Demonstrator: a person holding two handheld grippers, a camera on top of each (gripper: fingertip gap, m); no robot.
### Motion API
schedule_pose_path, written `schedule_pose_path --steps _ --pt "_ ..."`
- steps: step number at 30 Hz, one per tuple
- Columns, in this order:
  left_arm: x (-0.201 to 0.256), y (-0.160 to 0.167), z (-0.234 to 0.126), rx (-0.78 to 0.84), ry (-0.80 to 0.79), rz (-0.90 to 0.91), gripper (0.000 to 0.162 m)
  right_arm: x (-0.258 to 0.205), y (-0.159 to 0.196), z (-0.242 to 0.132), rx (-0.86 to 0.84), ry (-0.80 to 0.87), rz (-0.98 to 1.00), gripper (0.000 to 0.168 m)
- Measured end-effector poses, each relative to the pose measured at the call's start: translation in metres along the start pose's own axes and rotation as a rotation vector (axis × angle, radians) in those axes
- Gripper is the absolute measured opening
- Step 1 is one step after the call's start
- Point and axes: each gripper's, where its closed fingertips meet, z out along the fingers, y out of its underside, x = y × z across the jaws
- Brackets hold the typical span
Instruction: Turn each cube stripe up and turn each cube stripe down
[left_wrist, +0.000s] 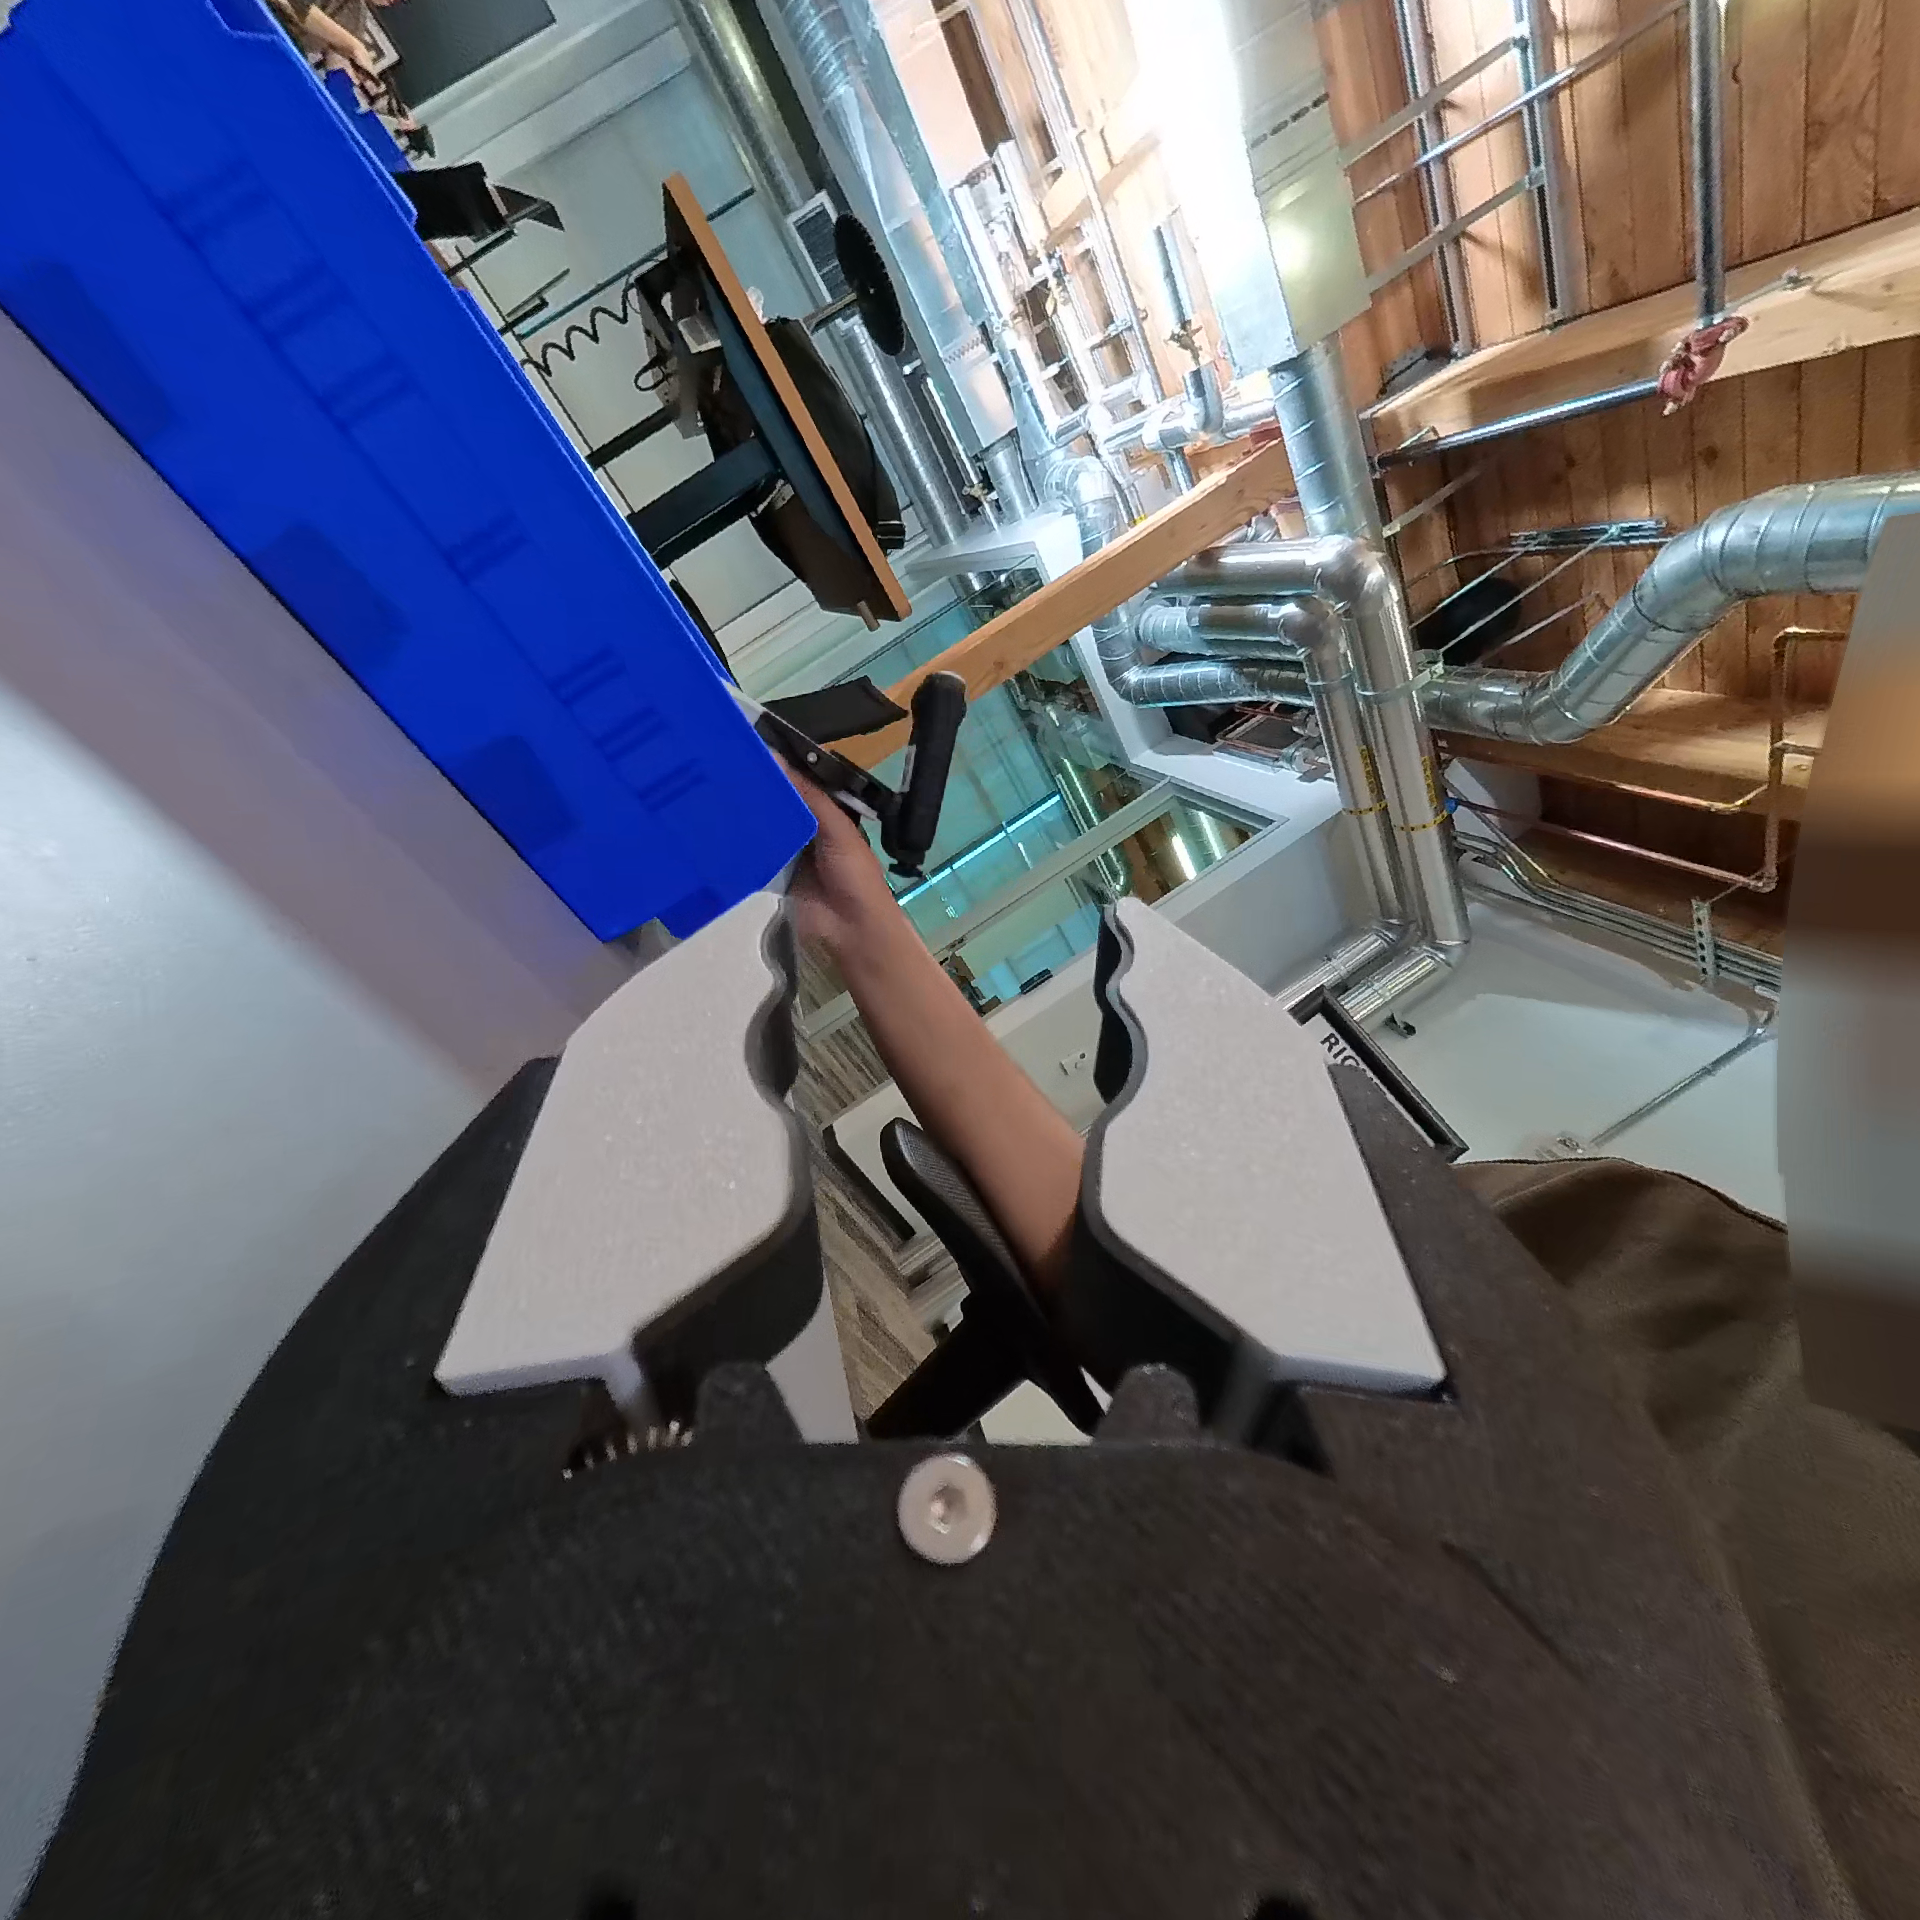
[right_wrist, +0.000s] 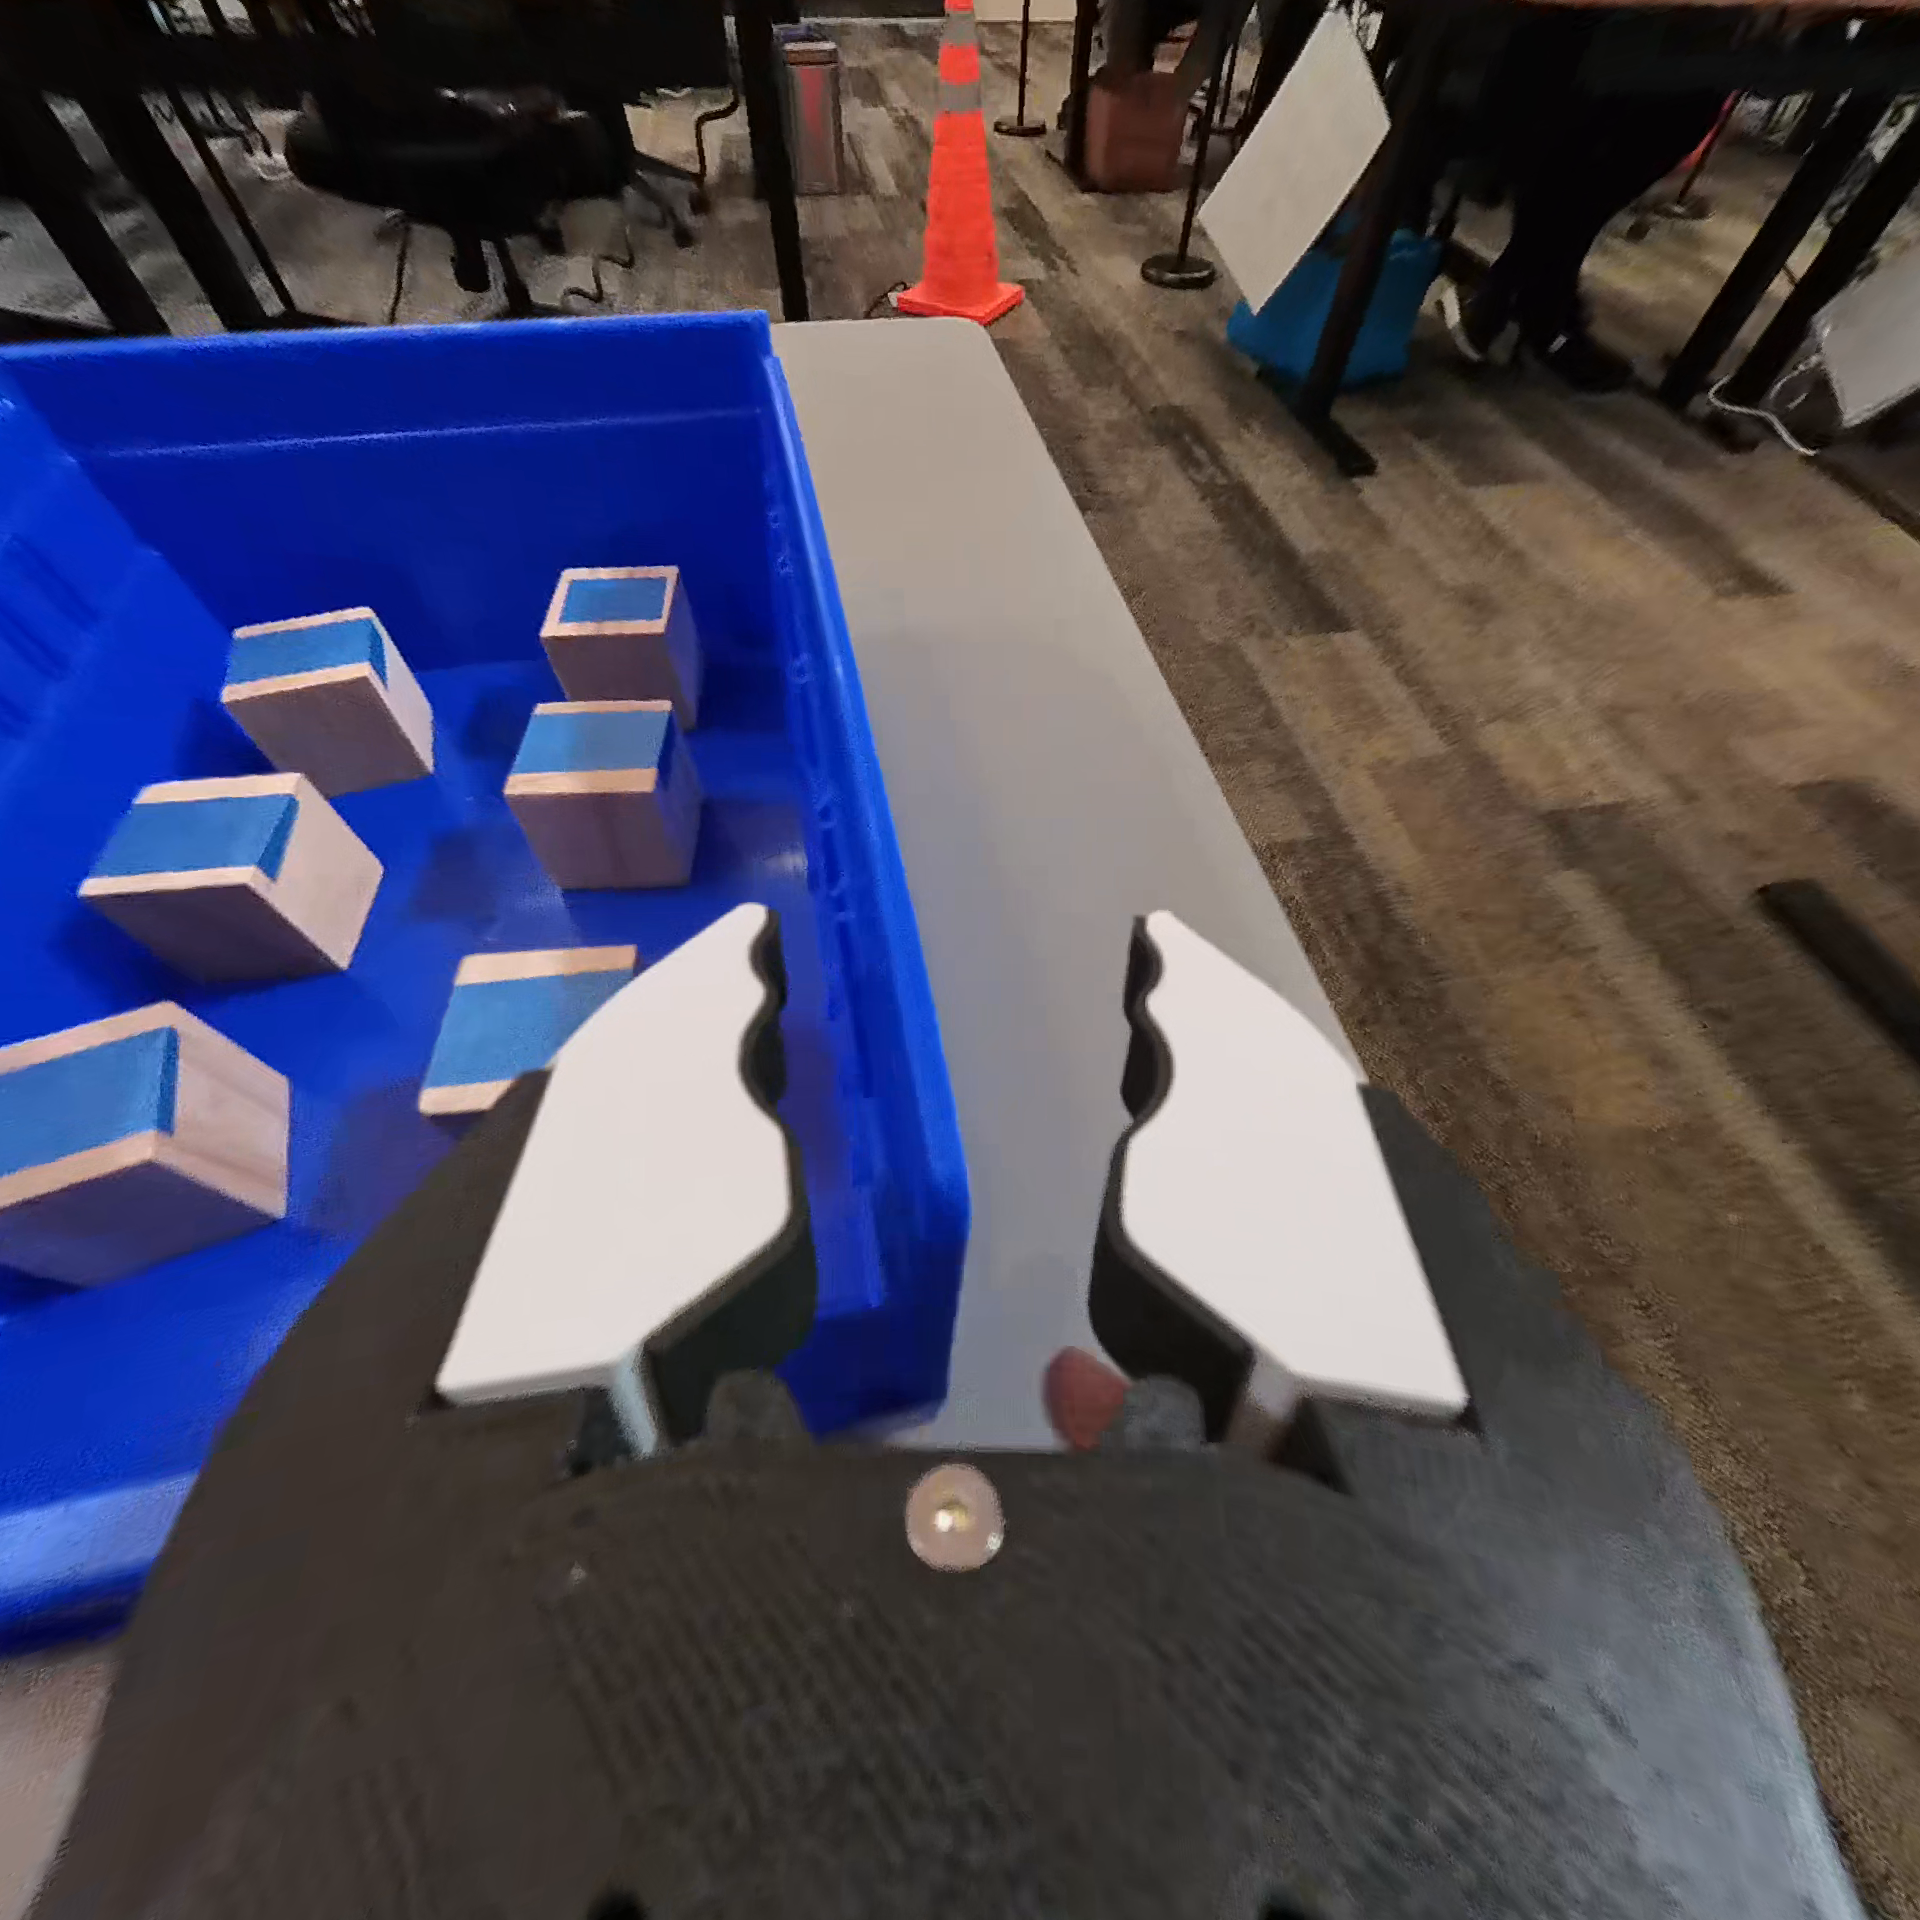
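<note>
My right tongs stood wide with nothing between them, hanging over the right wall of the blue bin where it met the grey worktop. The cubes sat inside the bin, all to the left of these tongs and slightly below them: the nearest cube lay just beside the left fingertip, partly hidden by it, another cube stood a little farther in, and four more spread toward the left and far side. Every one I could see showed its blue stripe on top, so I judged the stripe-up half done and the stripe-down turning yet to begin.

My left tongs were also wide and empty, but tipped on their side outside the bin, looking past its outer wall toward the room; no cube showed there. I reckoned the right tongs were the nearer, needing a short move left and down.
</note>
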Motion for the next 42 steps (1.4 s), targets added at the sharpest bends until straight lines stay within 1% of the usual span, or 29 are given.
schedule_pose_path --steps 3,7,13,16,20,22,23,24,27,29,34,36,42 --pt "-0.001 0.001 -0.001 -0.001 0.000 -0.011 0.055 -0.010 0.001 0.006 -0.012 -0.040 0.009 0.057" --pt "-0.002 0.001 -0.002 -0.002 -0.002 -0.014 0.055 -0.011 0.002 0.011 0.003 -0.039 0.000 0.054" --pt "-0.002 0.002 -0.005 -0.004 -0.002 -0.022 0.055 -0.013 0.009 0.018 -0.022 -0.056 0.031 0.070" --pt "-0.001 0.002 -0.007 -0.005 -0.007 -0.017 0.055 -0.013 0.010 0.021 -0.031 -0.058 0.030 0.070" --pt "0.000 0.001 -0.013 0.008 -0.012 -0.017 0.055 -0.014 0.010 0.025 -0.029 -0.084 0.062 0.063" --pt "0.001 -0.001 -0.016 0.018 -0.016 -0.014 0.055 -0.016 0.010 0.027 -0.035 -0.103 0.068 0.053" --pt "0.001 -0.002 -0.018 0.024 -0.018 -0.012 0.055 -0.018 0.010 0.027 -0.039 -0.115 0.066 0.042" --pt "0.002 -0.003 -0.019 0.028 -0.020 -0.010 0.055 -0.018 0.011 0.028 -0.046 -0.116 0.068 0.036" --pt "0.003 -0.005 -0.023 0.039 -0.024 -0.007 0.055 -0.018 0.010 0.028 -0.041 -0.130 0.103 0.027" --pt "0.003 -0.005 -0.024 0.044 -0.025 -0.006 0.055 -0.017 0.009 0.028 -0.031 -0.139 0.173 0.020" --pt "0.002 -0.005 -0.024 0.036 -0.024 -0.012 0.055 -0.022 0.007 0.027 -0.026 -0.204 0.281 0.013" --pt "0.002 -0.004 -0.024 0.033 -0.022 -0.016 0.055 -0.025 0.004 0.025 -0.016 -0.247 0.376 0.009" --pt "0.001 -0.004 -0.023 0.029 -0.022 -0.016 0.055 -0.028 -0.004 0.020 0.004 -0.236 0.372 0.008"
